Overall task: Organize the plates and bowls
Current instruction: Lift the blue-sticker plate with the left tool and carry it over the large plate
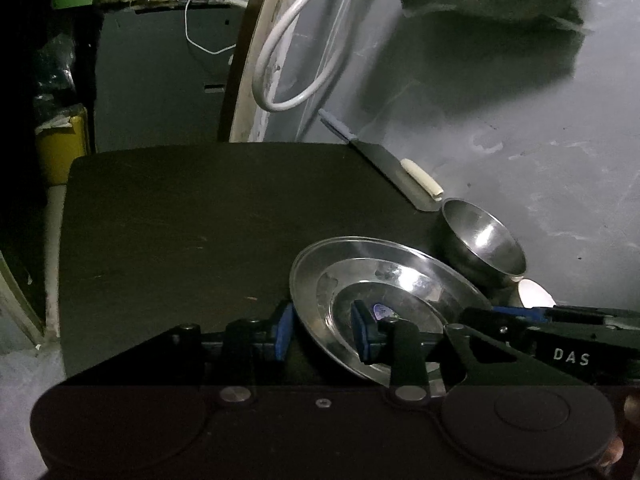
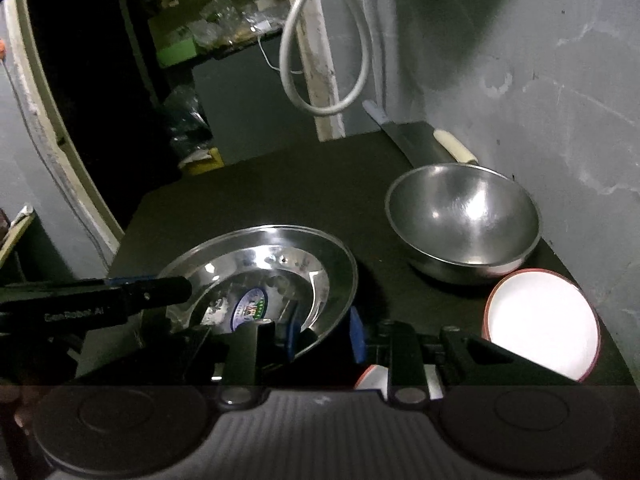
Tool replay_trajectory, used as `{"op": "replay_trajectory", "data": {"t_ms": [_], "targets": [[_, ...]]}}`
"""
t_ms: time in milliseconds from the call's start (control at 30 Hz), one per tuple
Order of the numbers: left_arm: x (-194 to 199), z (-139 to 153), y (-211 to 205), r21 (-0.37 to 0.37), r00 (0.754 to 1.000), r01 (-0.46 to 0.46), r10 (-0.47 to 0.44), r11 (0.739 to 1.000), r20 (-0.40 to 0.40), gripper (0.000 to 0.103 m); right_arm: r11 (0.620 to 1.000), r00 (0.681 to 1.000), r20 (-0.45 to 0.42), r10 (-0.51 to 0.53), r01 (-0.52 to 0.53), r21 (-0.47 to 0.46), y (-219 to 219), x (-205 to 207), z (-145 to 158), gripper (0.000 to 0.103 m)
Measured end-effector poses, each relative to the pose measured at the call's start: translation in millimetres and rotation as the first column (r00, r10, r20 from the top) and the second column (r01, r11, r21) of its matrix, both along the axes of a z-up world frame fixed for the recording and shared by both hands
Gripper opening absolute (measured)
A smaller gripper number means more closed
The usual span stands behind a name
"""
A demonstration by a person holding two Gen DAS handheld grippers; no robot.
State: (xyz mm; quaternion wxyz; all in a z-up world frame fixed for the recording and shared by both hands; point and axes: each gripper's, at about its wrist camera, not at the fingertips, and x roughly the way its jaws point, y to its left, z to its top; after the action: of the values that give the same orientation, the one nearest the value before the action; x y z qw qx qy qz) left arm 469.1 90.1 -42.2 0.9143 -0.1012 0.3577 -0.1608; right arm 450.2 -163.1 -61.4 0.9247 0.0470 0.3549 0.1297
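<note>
**Steel plate gripped from both sides**

On the dark table (image 1: 180,220), toward its right side, the steel plate (image 1: 360,276) sits tilted, its far rim raised; round, no long axis. Left gripper (image 1: 324,330) clamps its left rim, pads narrow. Right gripper (image 2: 322,334) pinches the near-right rim likewise. Only the right view shows the plate's sticker (image 2: 249,308) and the whole white bowl (image 2: 540,322), beside the steel bowl (image 2: 464,220). The left view shows the table's empty left half.

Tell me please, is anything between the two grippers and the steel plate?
No, nothing stands between. The left gripper and the right gripper each have their pads on opposite rims of the steel plate. The steel bowl and the white bowl sit apart, to its right.
</note>
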Motion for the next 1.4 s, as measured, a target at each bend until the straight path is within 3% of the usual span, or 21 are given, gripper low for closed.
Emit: {"op": "replay_trajectory", "data": {"t_ms": [333,700,1100,1400], "targets": [[-45,21,4,0.001,0.998,0.037,-0.037,0.999,0.046,0.032,1.000,0.999,0.053,0.004,-0.006,0.027,-4,-53,21,0.029],[-123,40,6,0.057,0.991,0.121,-0.125,0.991,0.054,0.032,0.998,0.995,0.087,0.039,-0.042,0.042,-8,-132,42,0.029],[-190,43,6,0.132,0.972,0.236,-0.236,0.963,-0.011,0.033,0.996,0.997,0.032,0.072,-0.073,0.041,-12,-207,36,0.029],[-217,35,-2,0.196,0.962,0.273,-0.267,0.942,-0.057,0.034,0.996,0.996,-0.036,0.087,-0.086,0.027,-12,-228,24,0.029]]}}
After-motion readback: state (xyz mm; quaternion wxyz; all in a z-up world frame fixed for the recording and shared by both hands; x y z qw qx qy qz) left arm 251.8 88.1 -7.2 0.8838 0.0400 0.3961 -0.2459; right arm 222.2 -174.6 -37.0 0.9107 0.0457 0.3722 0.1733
